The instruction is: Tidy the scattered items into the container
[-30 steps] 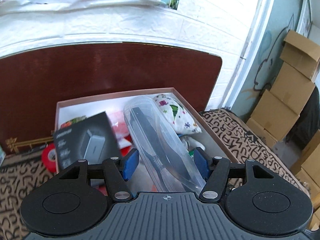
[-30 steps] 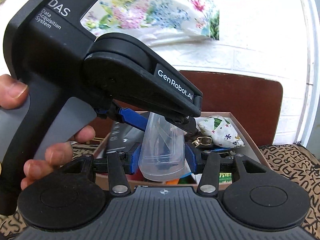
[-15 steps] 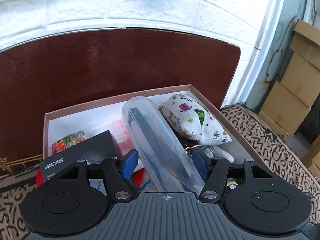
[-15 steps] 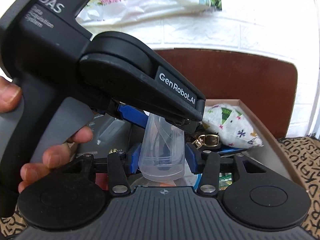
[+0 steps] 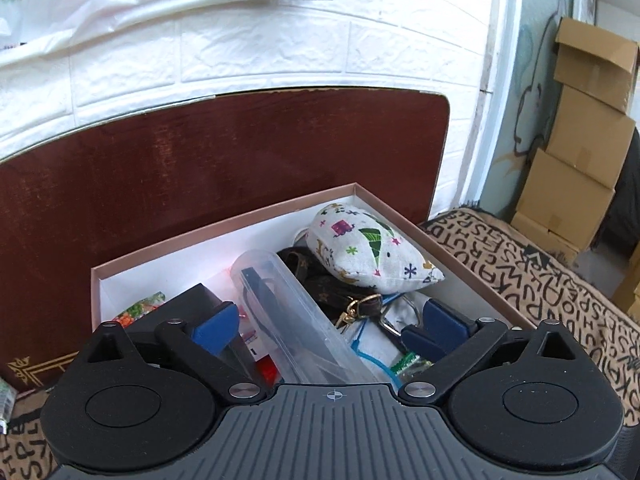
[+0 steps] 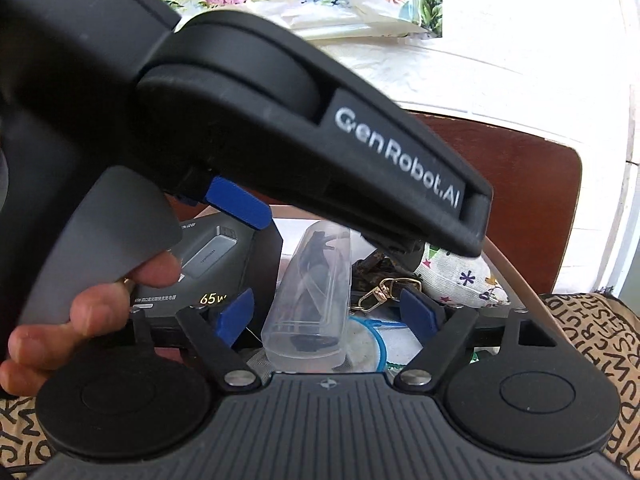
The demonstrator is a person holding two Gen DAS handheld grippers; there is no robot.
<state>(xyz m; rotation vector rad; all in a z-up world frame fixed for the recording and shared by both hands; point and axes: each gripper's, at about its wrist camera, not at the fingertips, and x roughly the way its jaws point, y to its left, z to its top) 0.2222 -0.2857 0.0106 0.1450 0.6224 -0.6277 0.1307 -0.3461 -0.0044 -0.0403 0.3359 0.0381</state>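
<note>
The box (image 5: 224, 228) on the bed holds the clear case (image 5: 292, 320), lying among other items. Both grippers, left (image 5: 326, 326) and right (image 6: 326, 312), have jaws spread, clear of it; lift straight out, avoiding the keychain (image 5: 352, 308).

Home bedroom: wooden headboard (image 5: 224, 184), patterned bedspread (image 5: 532, 276).

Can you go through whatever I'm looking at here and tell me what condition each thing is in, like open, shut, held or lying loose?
left gripper: open, fingers apart, gripping nothing.
right gripper: open, fingers clear of the case.
clear plastic case: closed, lying loose in the box, dark item inside.
cardboard box: lidless, partly filled.
patterned fabric pouch: lying in the box's far corner.
black charger box: in the box, tilted.
brown strap with gold clasp: lying loose in the box.
</note>
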